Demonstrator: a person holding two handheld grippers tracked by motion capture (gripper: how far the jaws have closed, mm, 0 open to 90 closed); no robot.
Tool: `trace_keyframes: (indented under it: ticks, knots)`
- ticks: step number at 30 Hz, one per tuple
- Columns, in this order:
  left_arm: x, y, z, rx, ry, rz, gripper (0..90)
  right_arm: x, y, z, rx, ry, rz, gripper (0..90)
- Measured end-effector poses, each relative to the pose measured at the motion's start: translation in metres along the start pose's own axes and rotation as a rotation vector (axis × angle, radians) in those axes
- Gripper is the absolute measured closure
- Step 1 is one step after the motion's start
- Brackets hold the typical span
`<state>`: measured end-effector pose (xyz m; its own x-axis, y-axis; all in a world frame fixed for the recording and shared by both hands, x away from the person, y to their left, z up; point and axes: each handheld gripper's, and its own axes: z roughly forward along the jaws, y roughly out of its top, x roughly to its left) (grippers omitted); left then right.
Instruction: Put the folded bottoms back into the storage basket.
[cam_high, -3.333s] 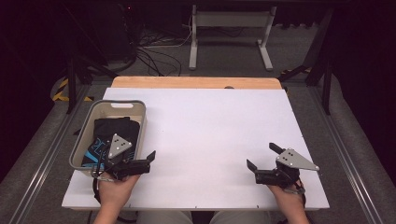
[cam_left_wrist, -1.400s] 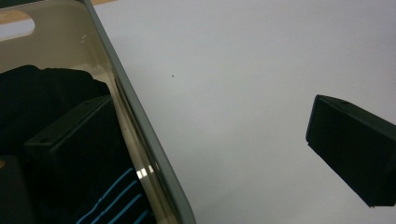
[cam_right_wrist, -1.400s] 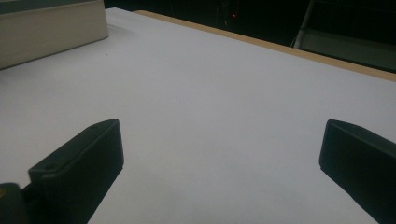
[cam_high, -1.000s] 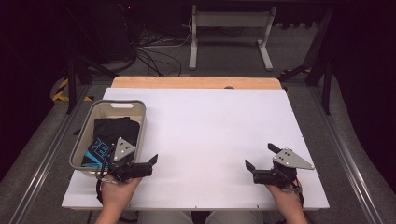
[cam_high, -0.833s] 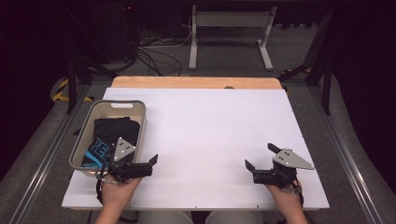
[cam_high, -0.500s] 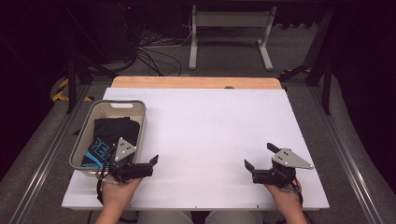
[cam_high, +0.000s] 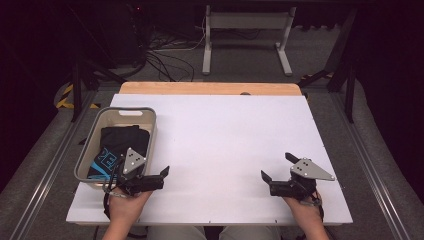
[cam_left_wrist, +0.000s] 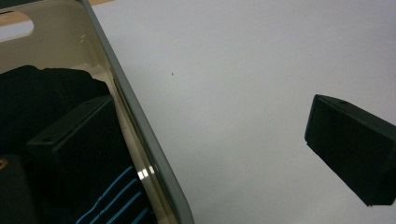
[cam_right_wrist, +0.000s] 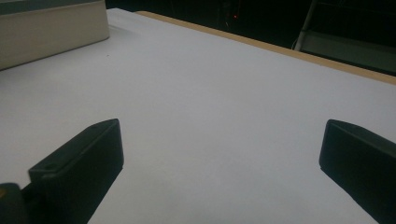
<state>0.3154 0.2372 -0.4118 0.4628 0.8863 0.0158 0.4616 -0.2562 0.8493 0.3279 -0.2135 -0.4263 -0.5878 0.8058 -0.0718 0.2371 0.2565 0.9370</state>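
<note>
High view: white table (cam_high: 220, 145), both grippers idle at its near edge.

Largest to smallest: the table lies bare; a beige bin (cam_high: 131, 113) at its left holds folded black clothing (cam_high: 120, 142) with blue print. Left gripper (cam_high: 161, 176) straddles the bin's wall, jaws wide and empty; right gripper (cam_high: 276, 169) gapes empty too. Judging by this, nothing is unpacked yet; all remains.

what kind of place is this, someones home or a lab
Probably a lab or recording setup, not a home: a bare white table, cables on the floor behind it, and a tracked gripper in each hand.
</note>
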Motion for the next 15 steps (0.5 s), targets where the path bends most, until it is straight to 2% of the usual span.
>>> trace_keyframes:
  ticks: [15]
  knots:
    - [-0.0001, 0.0001, 0.0003, 0.003, 0.002, 0.003, 4.1, 0.0018, 0.0003, 0.0013, 0.003, 0.003, -0.005, 0.8]
